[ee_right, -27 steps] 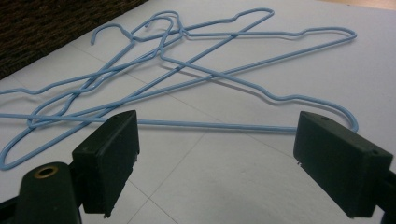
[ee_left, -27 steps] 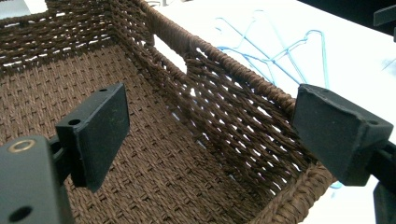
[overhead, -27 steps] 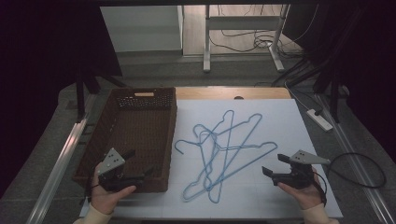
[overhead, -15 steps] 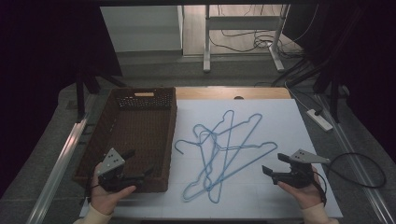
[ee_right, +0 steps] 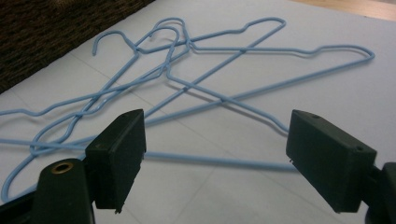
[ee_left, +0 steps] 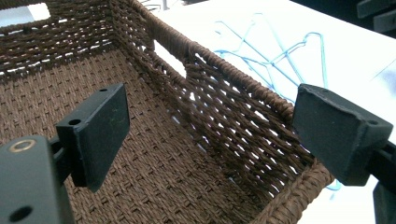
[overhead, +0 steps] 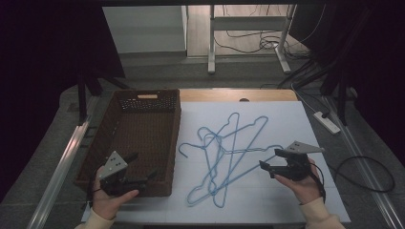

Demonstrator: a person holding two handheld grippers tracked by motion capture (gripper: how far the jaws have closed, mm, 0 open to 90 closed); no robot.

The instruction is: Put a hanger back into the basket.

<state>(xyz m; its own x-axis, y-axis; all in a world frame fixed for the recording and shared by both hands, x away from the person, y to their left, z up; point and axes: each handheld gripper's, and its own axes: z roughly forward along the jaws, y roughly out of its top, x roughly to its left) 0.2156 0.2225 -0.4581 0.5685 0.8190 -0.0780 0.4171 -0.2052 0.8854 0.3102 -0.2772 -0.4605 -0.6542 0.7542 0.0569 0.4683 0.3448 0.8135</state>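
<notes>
High view: your left gripper (overhead: 143, 177) hovers at the wicker basket's (overhead: 143, 125) near end, your right gripper (overhead: 268, 168) beside the tangled blue hangers (overhead: 229, 152) on the white sheet (overhead: 286, 119). Left gripper view: jaws spread over the basket's wall. Right gripper view: jaws spread, nothing pinched, hangers just ahead.

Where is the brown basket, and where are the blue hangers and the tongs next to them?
brown basket (overhead: 175, 125): high view, on its right wall.
blue hangers (overhead: 237, 144): high view, on a wire where the pile crosses.
right tongs (overhead: 265, 166): high view, between the open jaw tips, beside the hangers.
</notes>
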